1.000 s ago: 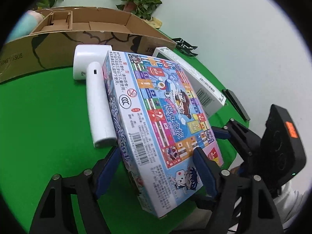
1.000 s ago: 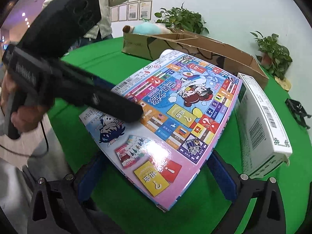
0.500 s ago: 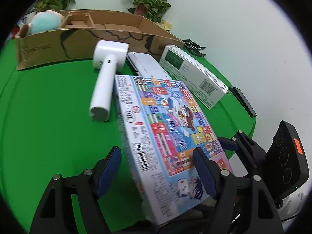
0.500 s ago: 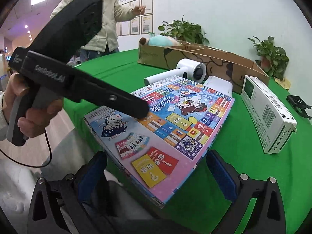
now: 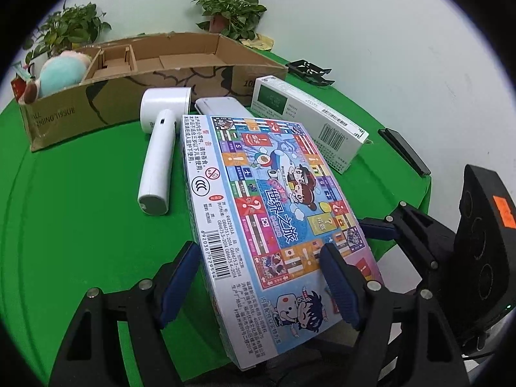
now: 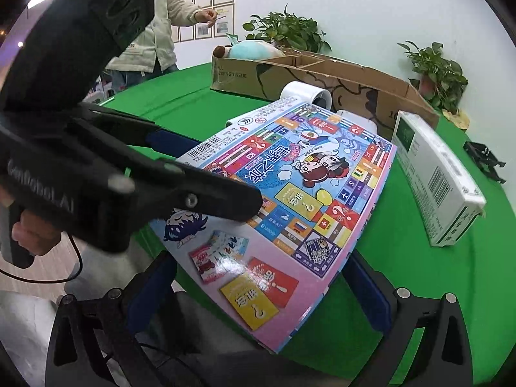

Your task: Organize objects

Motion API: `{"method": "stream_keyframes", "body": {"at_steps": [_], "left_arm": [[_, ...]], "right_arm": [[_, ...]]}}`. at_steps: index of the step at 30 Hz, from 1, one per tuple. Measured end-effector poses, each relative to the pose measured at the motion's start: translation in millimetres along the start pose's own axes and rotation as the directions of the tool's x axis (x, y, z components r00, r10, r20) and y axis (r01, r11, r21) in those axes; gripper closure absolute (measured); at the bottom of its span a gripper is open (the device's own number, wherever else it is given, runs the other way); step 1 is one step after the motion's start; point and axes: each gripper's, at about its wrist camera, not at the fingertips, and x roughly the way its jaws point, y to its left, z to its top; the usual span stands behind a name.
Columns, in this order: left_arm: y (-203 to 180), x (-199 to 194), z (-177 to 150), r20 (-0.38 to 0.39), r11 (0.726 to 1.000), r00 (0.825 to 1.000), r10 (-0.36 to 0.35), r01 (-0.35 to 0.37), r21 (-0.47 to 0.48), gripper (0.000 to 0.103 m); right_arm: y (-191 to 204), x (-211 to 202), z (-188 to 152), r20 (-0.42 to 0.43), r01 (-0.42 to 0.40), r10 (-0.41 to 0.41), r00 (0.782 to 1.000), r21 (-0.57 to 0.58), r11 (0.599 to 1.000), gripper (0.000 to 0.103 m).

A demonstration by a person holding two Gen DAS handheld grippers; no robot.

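Two handheld grippers, left gripper (image 5: 258, 277) and right gripper (image 6: 258, 287), clamp their jaws on the near end of a board-game box (image 5: 274, 206) tilted above the green desk (image 5: 80, 209), a light, stiff, glossy carton best held across its edges.

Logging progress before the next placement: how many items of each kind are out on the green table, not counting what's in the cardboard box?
Game boxes: 1, the board game box
White and green cartons: 1
White handheld devices: 1
Flat white cases: 1
Black slabs: 1
Black brackets: 1
Total: 6
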Motion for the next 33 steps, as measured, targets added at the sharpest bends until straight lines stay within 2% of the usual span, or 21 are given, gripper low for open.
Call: {"method": "stream_keyframes", "body": {"at_steps": [10, 15, 21, 27, 33], "left_arm": [[-7, -27, 23, 0.051, 0.998, 0.998, 0.03, -0.032, 0.048, 0.027], [-2, -41, 44, 0.093, 0.999, 0.995, 0.03, -0.033, 0.035, 0.027], [12, -48, 72, 0.128, 0.999, 0.991, 0.028, -0.031, 0.024, 0.027], [41, -48, 109, 0.14, 1.0, 0.99, 0.022, -0.02, -0.01, 0.027], [64, -45, 146, 0.14, 0.999, 0.989, 0.047, -0.043, -0.03, 0.027]], "right_arm": [[4, -18, 31, 0.02, 0.045, -0.045, 0.999, -0.008, 0.999, 0.001], [0, -27, 60, 0.046, 0.054, -0.053, 0.998, -0.024, 0.998, 0.001], [-4, -24, 103, 0.057, 0.093, -0.088, 0.995, -0.099, 0.991, 0.002], [-19, -7, 157, 0.07, 0.08, -0.071, 0.995, -0.136, 0.987, 0.002], [-42, 20, 219, 0.057, 0.04, -0.029, 0.998, -0.202, 0.979, 0.002]]}}
